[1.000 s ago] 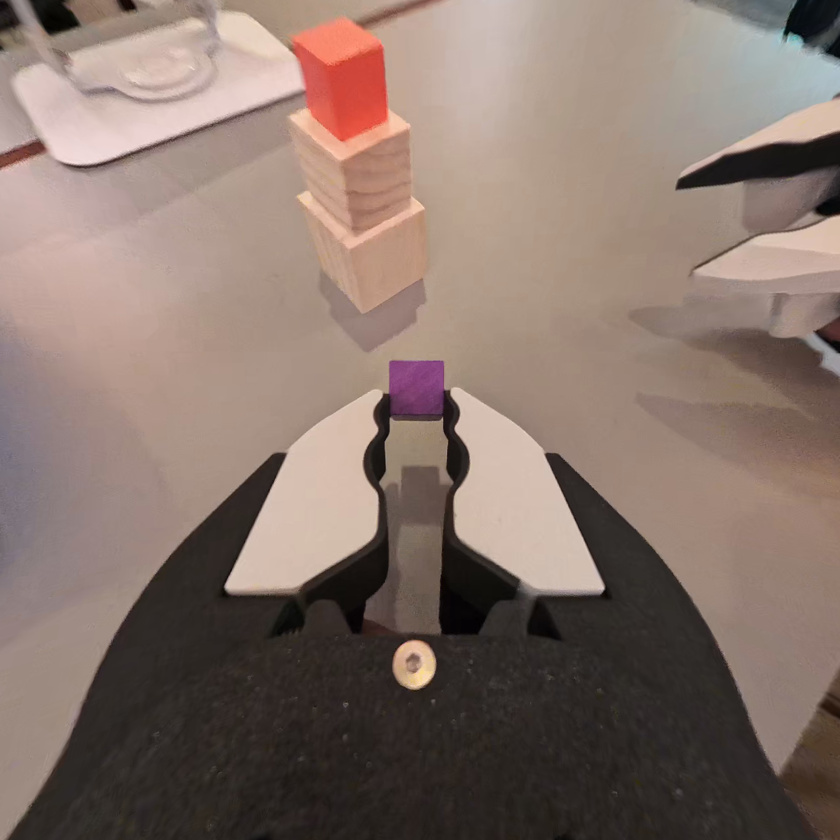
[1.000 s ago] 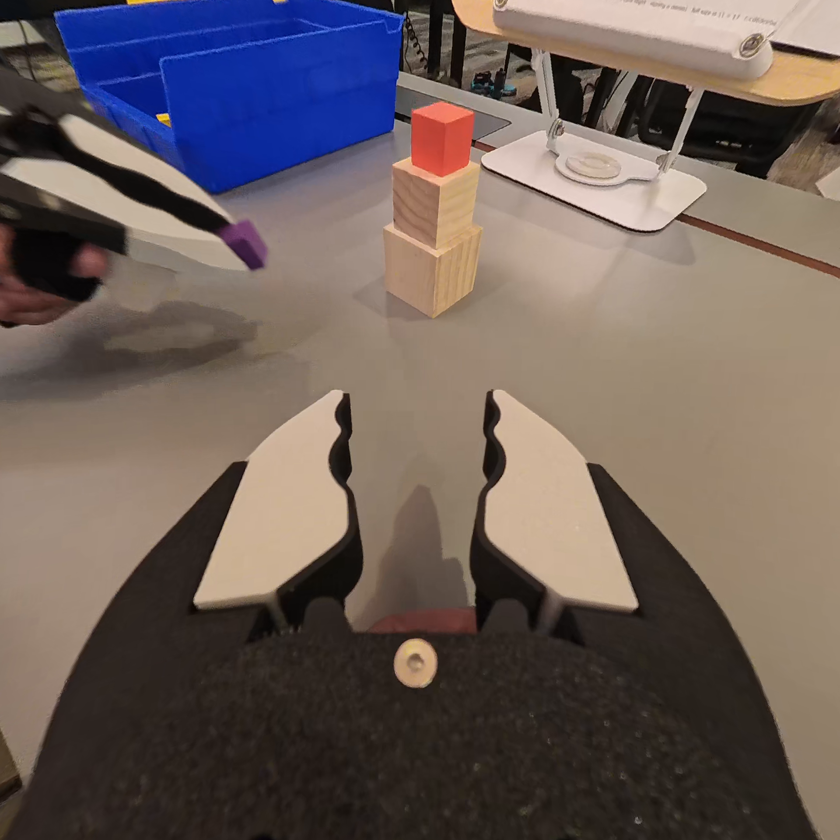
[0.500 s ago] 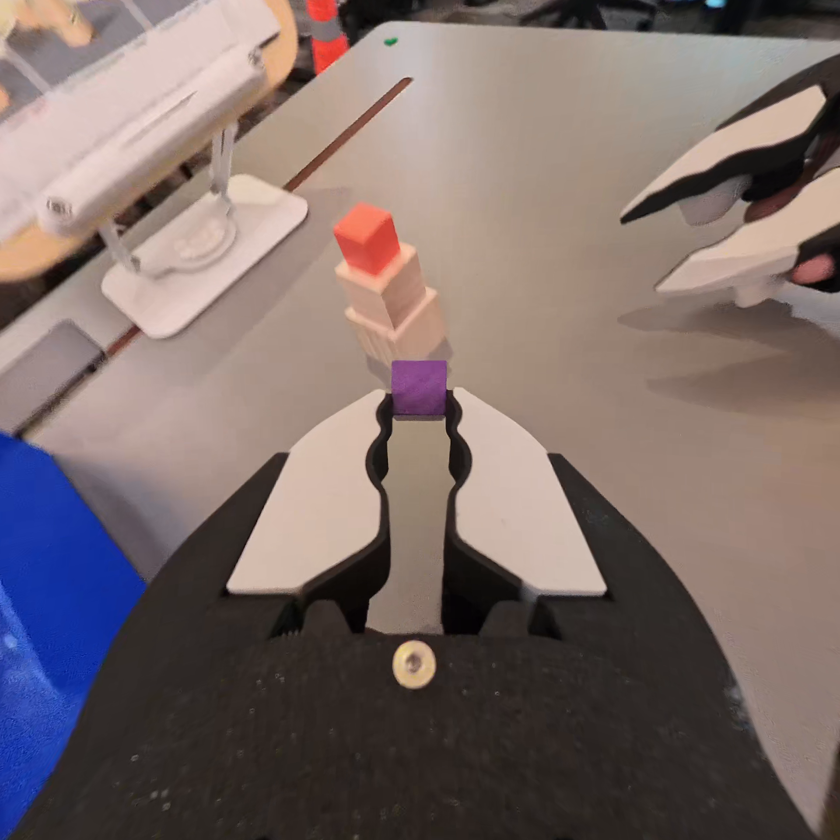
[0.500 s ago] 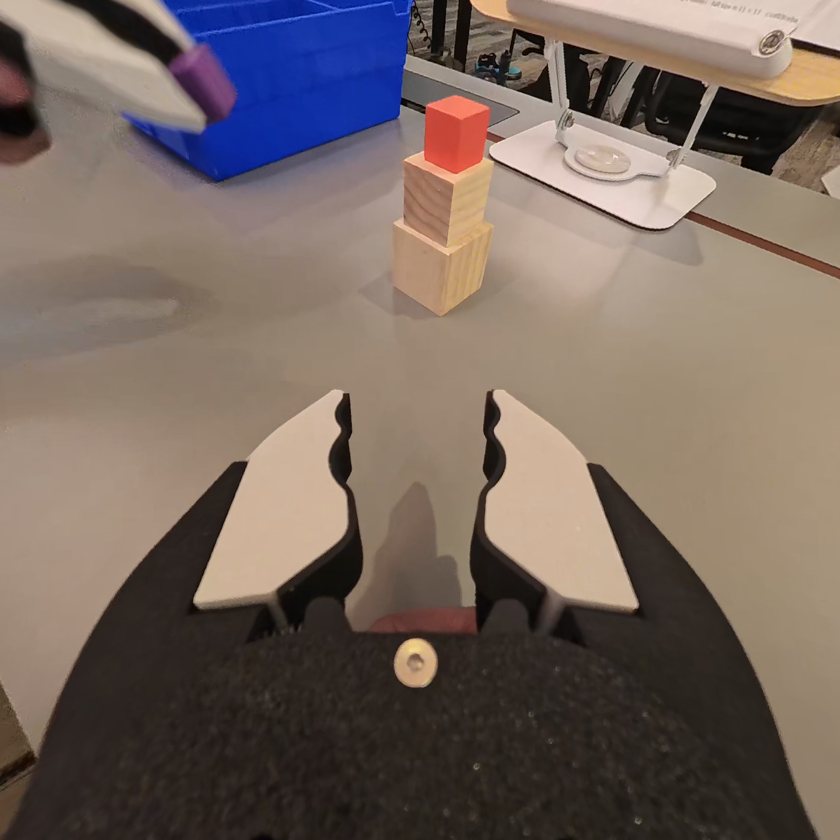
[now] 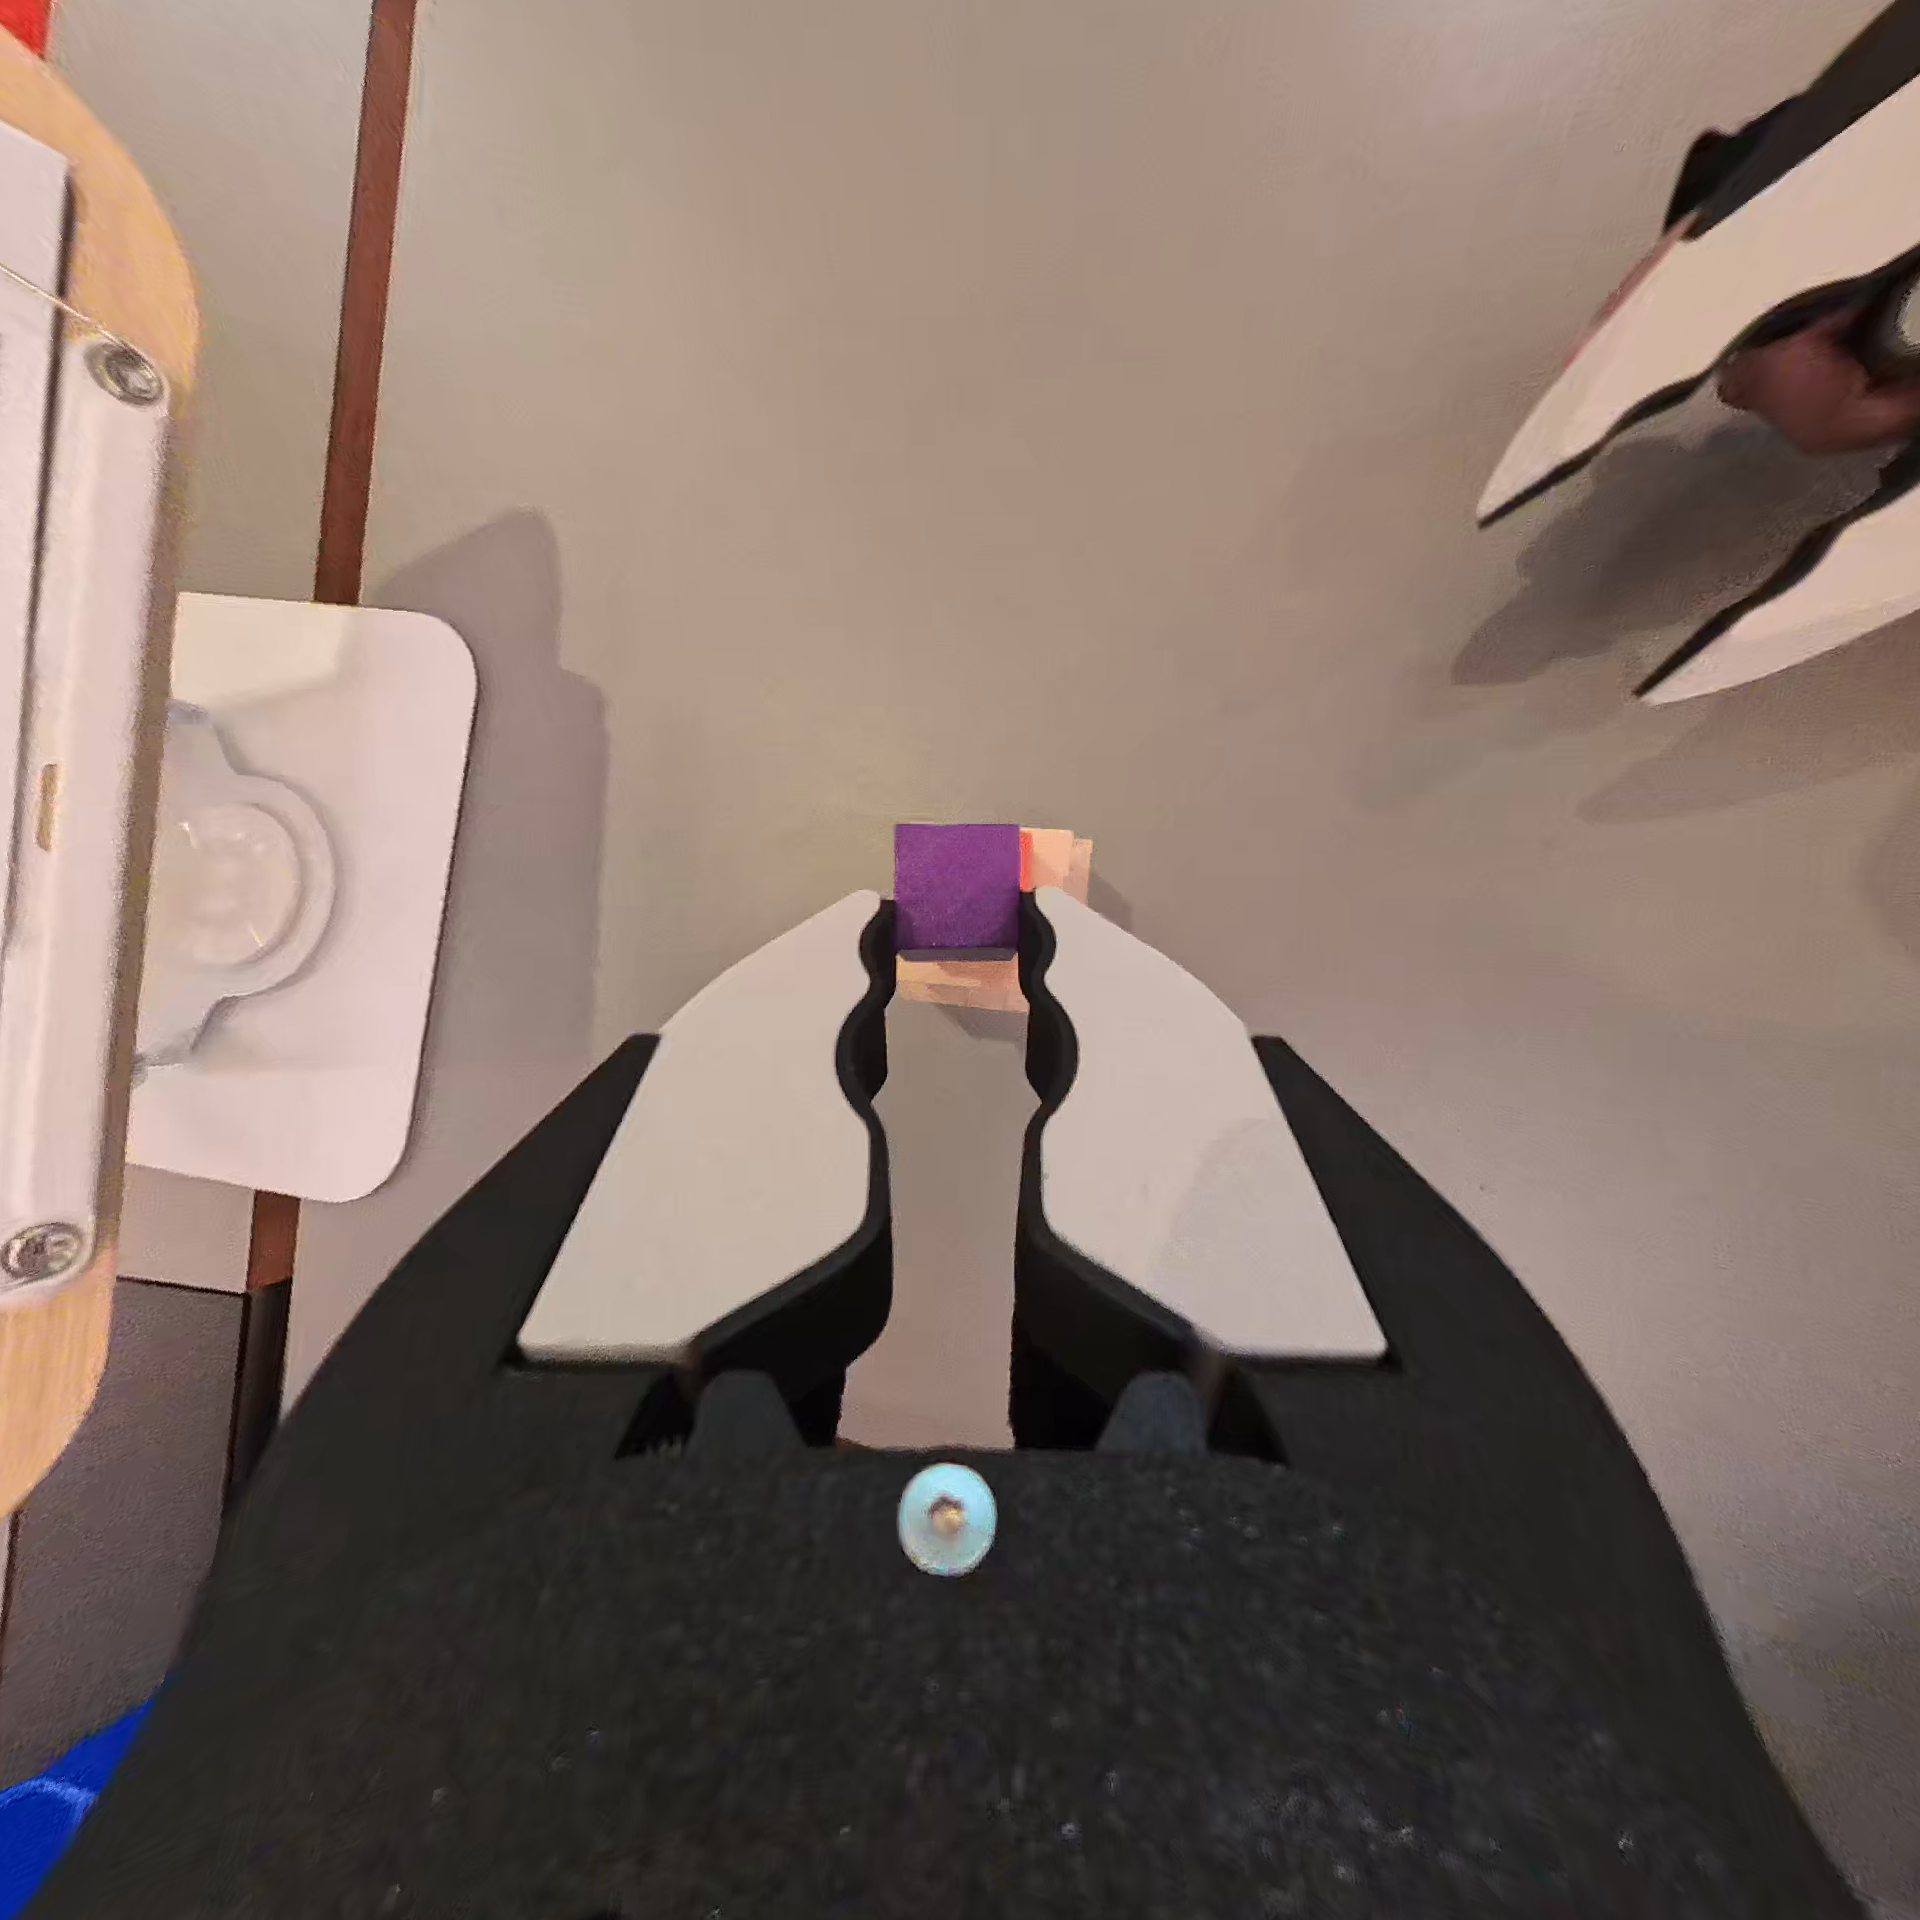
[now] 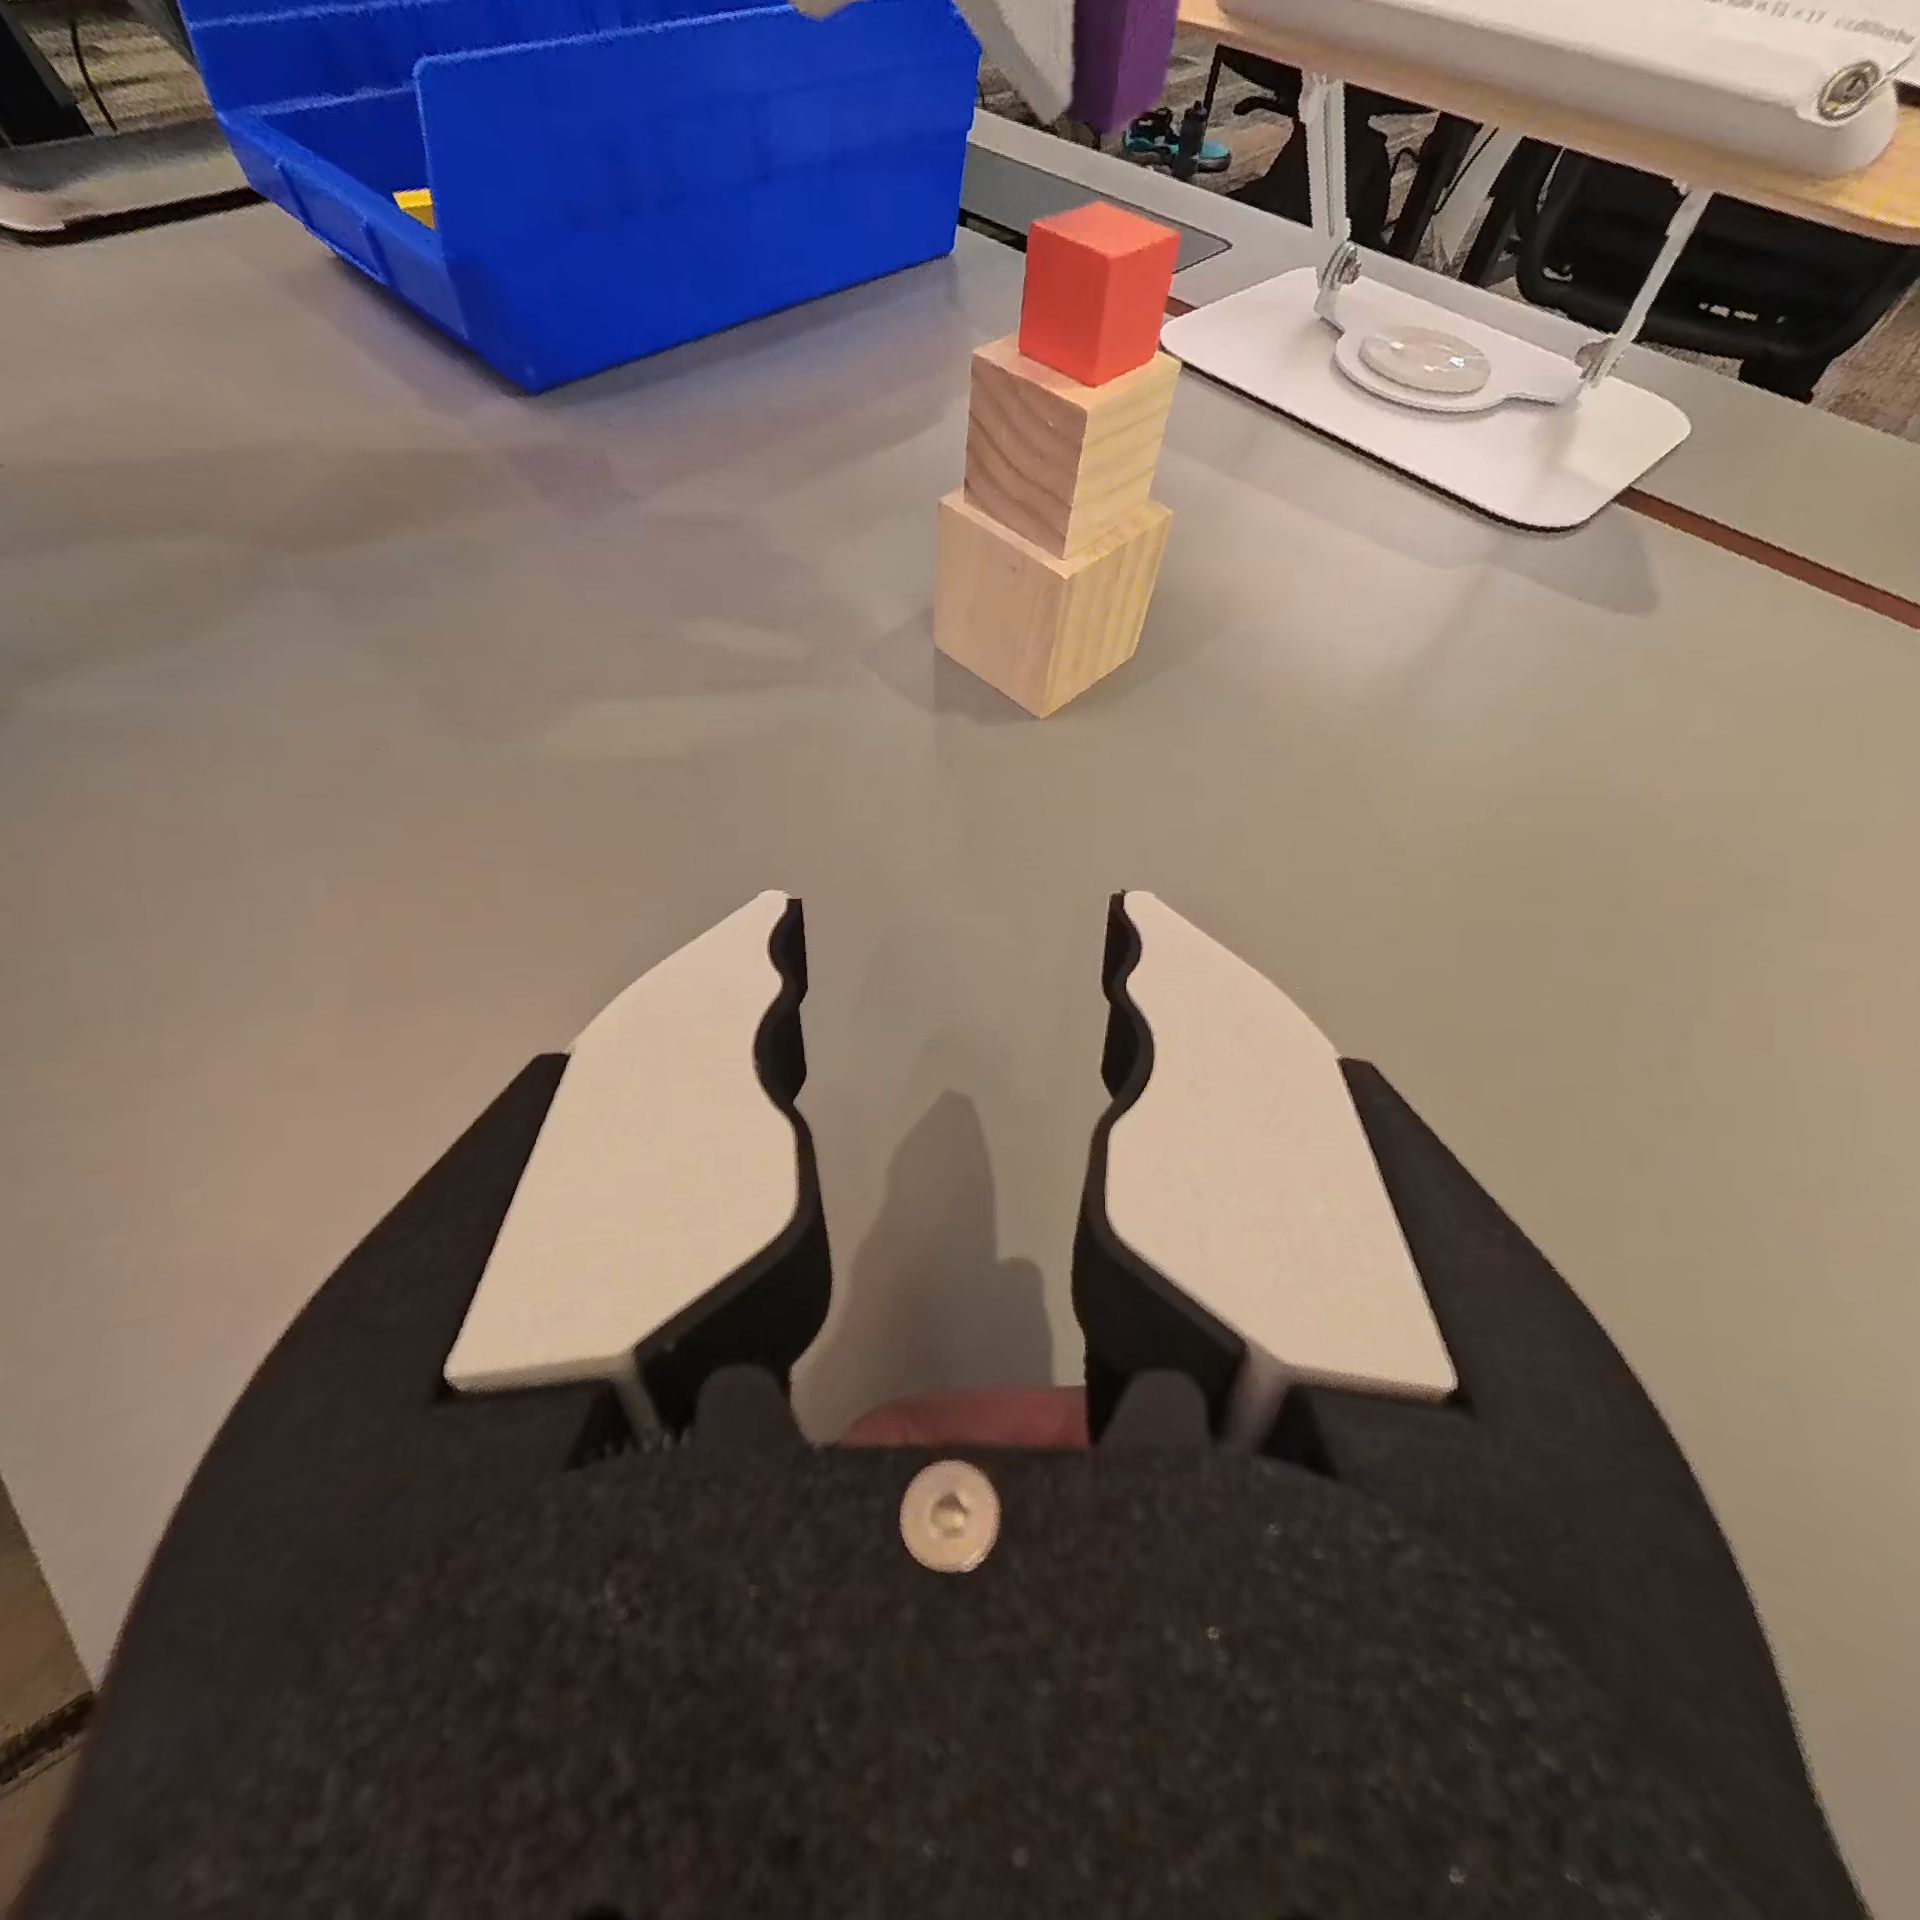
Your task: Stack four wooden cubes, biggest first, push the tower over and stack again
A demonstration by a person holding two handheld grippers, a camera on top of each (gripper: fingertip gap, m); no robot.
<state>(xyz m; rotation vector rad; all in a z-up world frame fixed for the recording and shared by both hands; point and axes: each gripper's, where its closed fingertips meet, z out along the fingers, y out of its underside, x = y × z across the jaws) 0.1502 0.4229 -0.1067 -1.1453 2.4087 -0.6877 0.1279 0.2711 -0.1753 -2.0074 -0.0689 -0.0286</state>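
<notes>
Now you are on the fourth cube: your left tool is clamped on the purple cube above the three-cube tower on the worktop, your right tool waits apart, so centre it over the red cube and lower gently.

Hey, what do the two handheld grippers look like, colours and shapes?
Both match. The left gripper and right gripper each have a black, grainy-textured body with a silver screw at its centre, and two flat pale grey fingers with wavy black inner edges tapering toward the tips. No cables or sleeves show.
</notes>
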